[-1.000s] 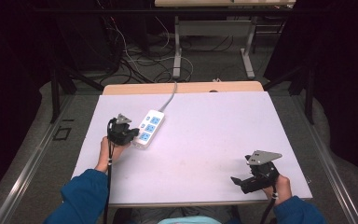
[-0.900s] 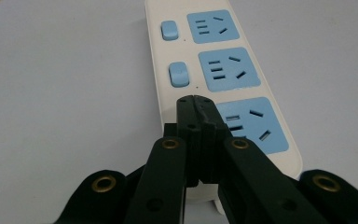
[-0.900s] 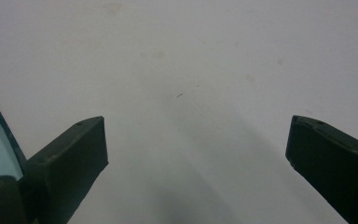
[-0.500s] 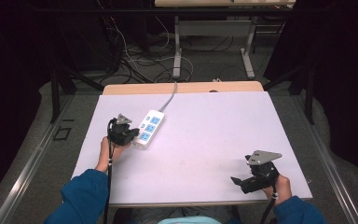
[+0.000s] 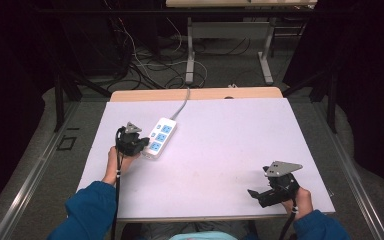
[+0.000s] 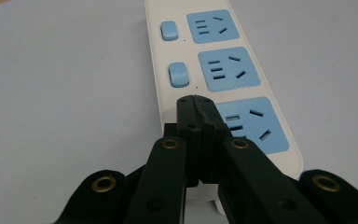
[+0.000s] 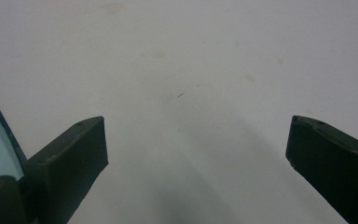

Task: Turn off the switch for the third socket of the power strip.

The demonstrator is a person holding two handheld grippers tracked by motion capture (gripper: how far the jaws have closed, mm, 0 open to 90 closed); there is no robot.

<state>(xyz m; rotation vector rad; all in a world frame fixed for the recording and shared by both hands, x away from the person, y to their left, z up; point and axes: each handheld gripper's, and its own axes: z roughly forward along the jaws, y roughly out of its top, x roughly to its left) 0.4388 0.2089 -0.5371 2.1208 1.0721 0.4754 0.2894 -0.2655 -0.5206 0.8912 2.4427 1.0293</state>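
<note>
A white power strip (image 5: pixel 161 136) with blue sockets and blue switches (image 6: pixel 178 74) lies on the left part of the white table (image 5: pixel 220 150). Its grey cable (image 5: pixel 182 104) runs off the far edge. My left gripper (image 6: pixel 196 100) is shut, jaws pressed together with nothing between them. Its tips are at the strip's near end, beside the nearest socket (image 6: pixel 251 123), and they cover the spot where that socket's switch would be. In the high view the left gripper (image 5: pixel 141 145) meets the strip's near end. My right gripper (image 5: pixel 258 194) is open near the front right, over bare table (image 7: pixel 196 140).
Beyond the table's far edge lie floor cables (image 5: pixel 145 65) and the metal legs of another desk (image 5: pixel 191 45). A wooden strip (image 5: pixel 195 93) borders the table at the back. A dark curtain hangs on both sides.
</note>
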